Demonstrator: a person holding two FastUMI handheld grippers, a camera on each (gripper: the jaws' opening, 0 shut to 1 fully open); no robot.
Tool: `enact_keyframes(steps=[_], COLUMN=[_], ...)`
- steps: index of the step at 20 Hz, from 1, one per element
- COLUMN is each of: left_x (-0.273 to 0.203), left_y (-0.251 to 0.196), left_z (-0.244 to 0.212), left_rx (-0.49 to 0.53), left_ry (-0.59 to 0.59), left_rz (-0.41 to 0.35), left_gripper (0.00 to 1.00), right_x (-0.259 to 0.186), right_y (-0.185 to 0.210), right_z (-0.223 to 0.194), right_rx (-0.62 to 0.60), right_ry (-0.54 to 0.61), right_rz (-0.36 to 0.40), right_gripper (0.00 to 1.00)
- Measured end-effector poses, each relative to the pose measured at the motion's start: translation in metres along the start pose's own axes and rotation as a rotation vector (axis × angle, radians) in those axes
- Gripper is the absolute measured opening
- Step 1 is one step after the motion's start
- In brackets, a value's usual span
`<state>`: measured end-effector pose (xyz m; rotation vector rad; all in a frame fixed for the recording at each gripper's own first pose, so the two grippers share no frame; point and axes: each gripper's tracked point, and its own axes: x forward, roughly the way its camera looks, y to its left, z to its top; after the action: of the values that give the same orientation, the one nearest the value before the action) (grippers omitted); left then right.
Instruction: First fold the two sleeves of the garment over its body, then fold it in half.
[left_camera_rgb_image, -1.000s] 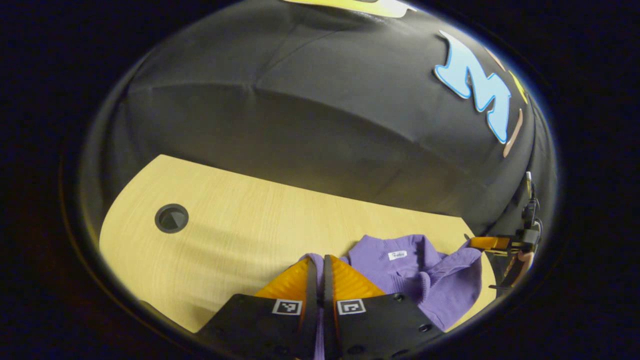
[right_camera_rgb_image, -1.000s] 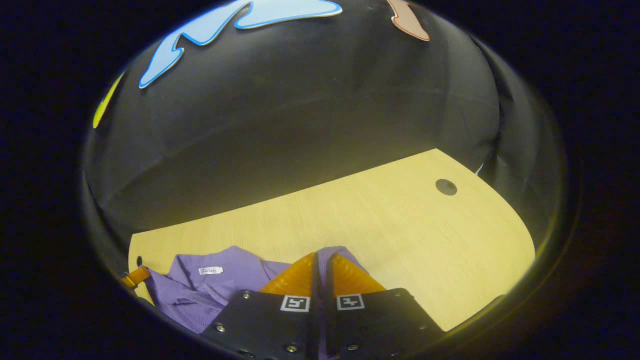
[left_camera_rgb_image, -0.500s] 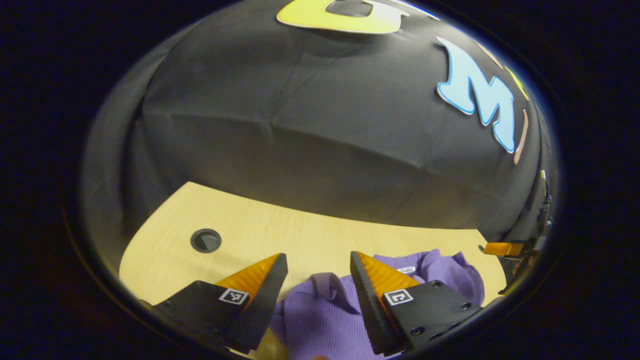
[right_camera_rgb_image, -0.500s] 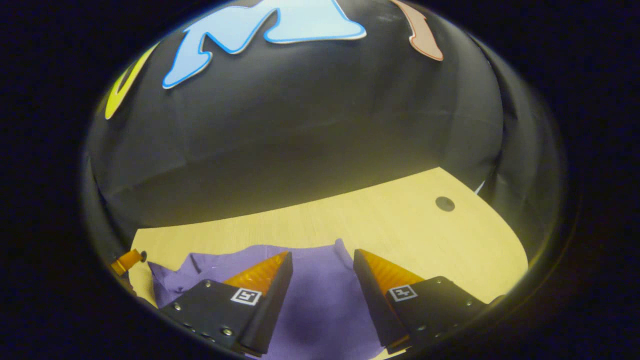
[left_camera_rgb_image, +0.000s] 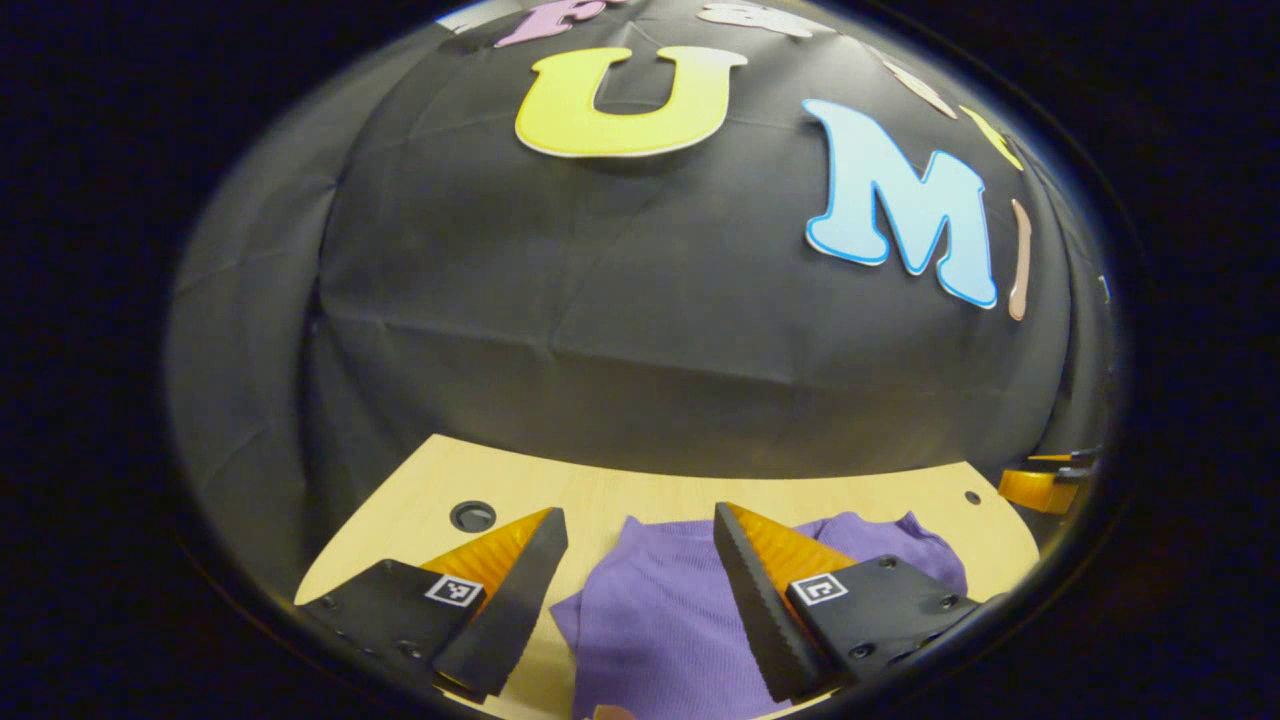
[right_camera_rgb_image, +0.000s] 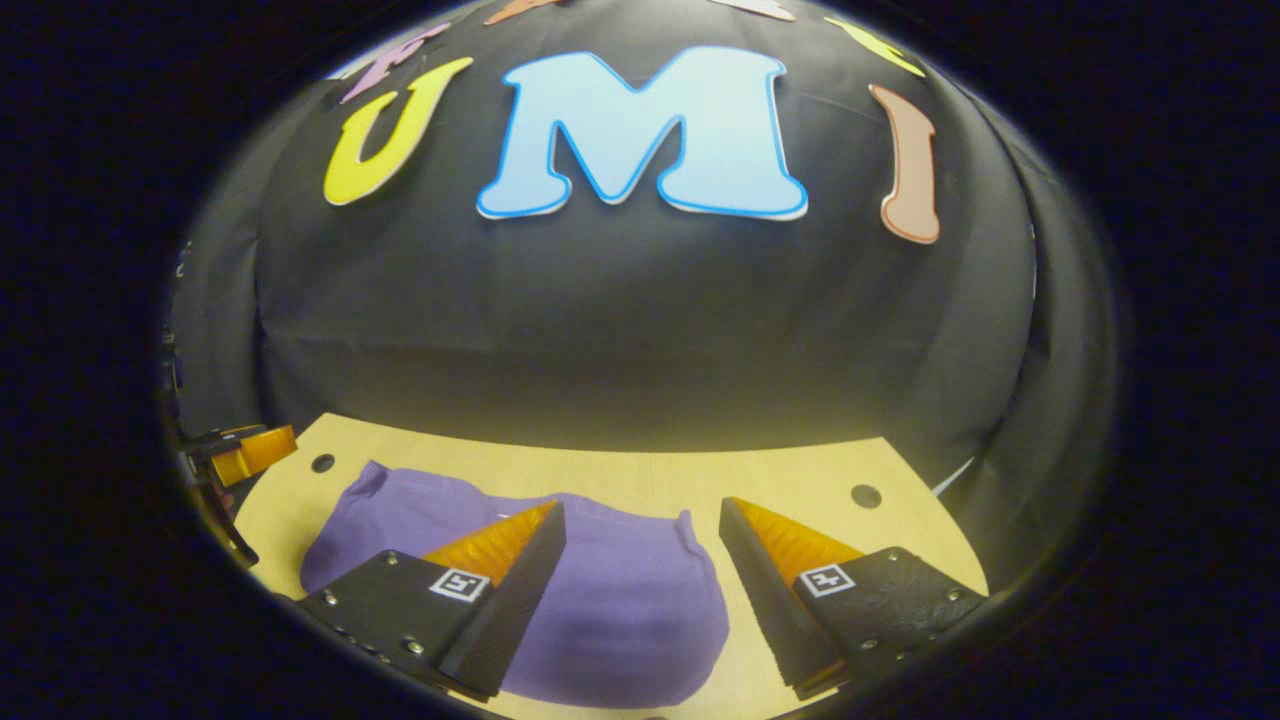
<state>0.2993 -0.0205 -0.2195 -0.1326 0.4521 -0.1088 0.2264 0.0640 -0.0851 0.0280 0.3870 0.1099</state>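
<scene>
Booth wall (left_camera_rgb_image: 650, 330): black cloth rising behind the far edge of the table in both gripper views, creased in soft folds.

Table (right_camera_rgb_image: 620, 475): pale wood-grain top with a rounded corner on each side. It carries the garment and nothing else that can be made out.

Garment (right_camera_rgb_image: 620, 590): purple knit, lying folded into a compact bundle on the table top, near the front edge. In the right gripper view it spreads from the left part of the table to about the middle, its far edge rounded and smooth. In the left gripper view the same bundle (left_camera_rgb_image: 660, 610) lies between and beyond the fingers, running off to the right.

Left gripper (left_camera_rgb_image: 640, 590): held above the table with its two fingers wide apart, nothing between them but air; the garment lies below the gap, untouched as far as can be told. It also appears at the left rim of the right gripper view (right_camera_rgb_image: 245, 450), beside the table edge.

Right gripper (right_camera_rgb_image: 640, 590): fingers likewise spread wide, clamped on nothing, poised over the right end of the bundle.

Cable holes: a larger round dark one (left_camera_rgb_image: 472, 516) at the table's left corner, a smaller one (right_camera_rgb_image: 866, 496) near the right corner.
</scene>
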Motion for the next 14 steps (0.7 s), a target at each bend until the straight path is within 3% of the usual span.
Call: enact_keyframes(steps=[6, 14], left_x=[-0.072, -0.185], left_y=[-0.037, -0.092], left_z=[0.026, 0.069], left_rx=[0.010, 0.040], left_ry=[-0.083, -0.257], left_rz=[0.003, -0.001], left_gripper=[0.96, 0.93], right_x=[-0.070, -0.168], right_y=[-0.004, -0.015], right_z=[0.021, 0.031], right_rx=[-0.100, -0.077], right_ry=[-0.120, -0.249], right_rz=[0.034, 0.093], right_gripper=[0.96, 0.94])
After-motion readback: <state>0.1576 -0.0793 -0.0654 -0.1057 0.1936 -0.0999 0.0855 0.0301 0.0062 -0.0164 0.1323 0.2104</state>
